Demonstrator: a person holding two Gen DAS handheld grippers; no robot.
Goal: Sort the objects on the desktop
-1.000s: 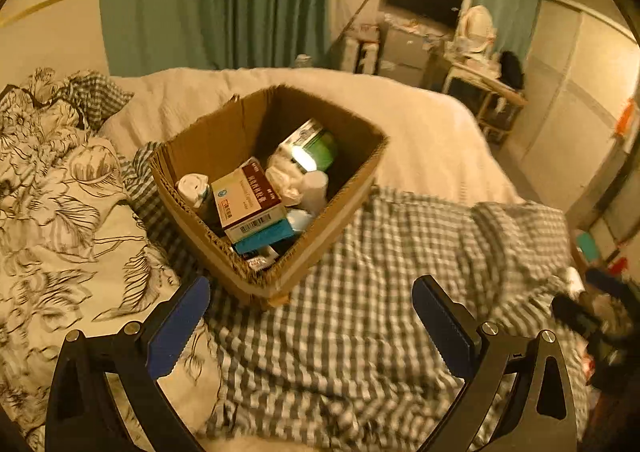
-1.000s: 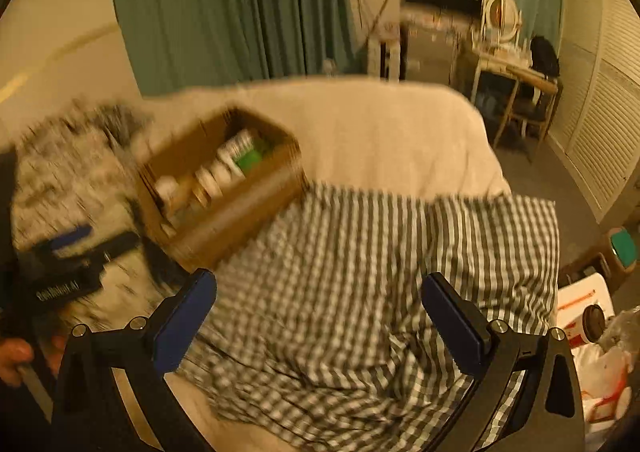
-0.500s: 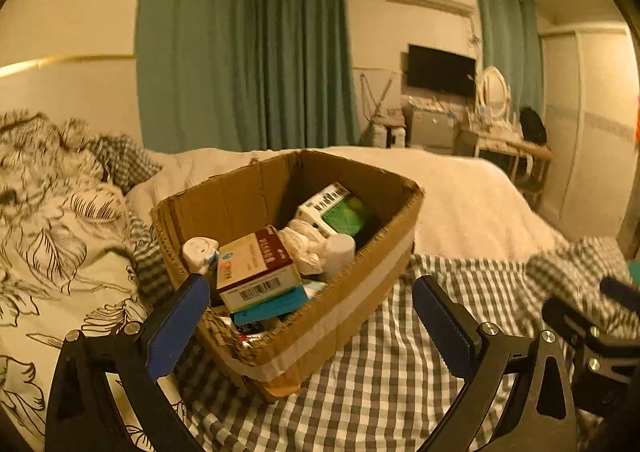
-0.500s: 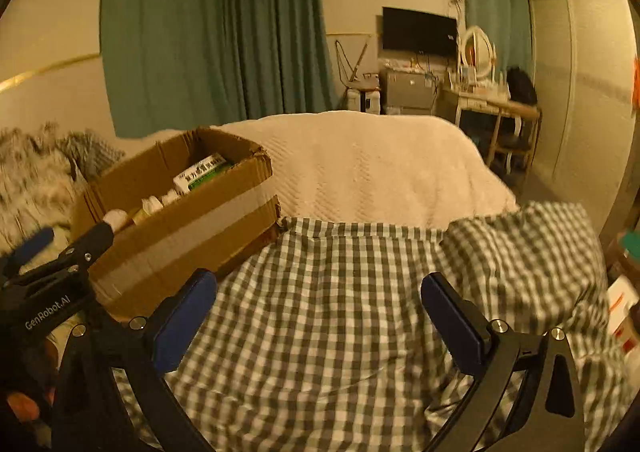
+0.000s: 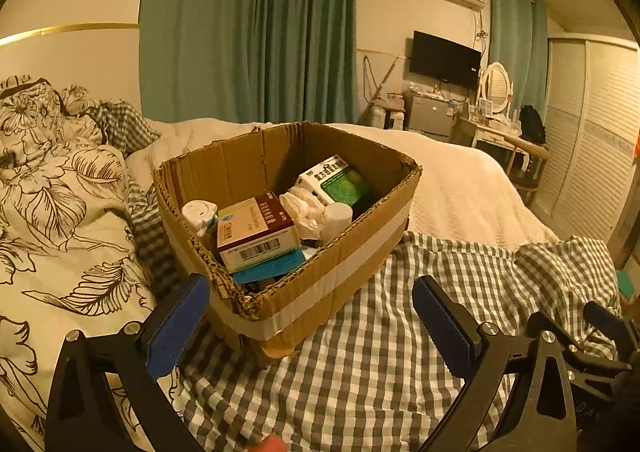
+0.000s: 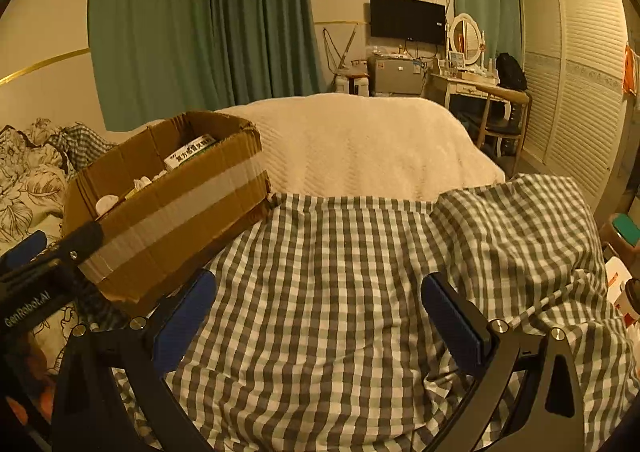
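Left wrist view: left tool (image 5: 308, 316) gapes wide, empty, above the checked cloth (image 5: 380, 364), its tips flanking the near corner of the box (image 5: 320, 292) of packets on the bed.

Right wrist view: right tool (image 6: 318, 310) wide too, empty; box (image 6: 172, 216) off left.

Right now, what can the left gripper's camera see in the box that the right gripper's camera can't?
Only the left wrist view looks down into the cardboard box: a brown-and-white carton, a teal box under it, a crumpled white bag and a white bottle. Only the right wrist view shows the box's taped outer side, with the open left gripper beside it. Both show the green-and-white medicine box, the checkered cloth and green curtains.
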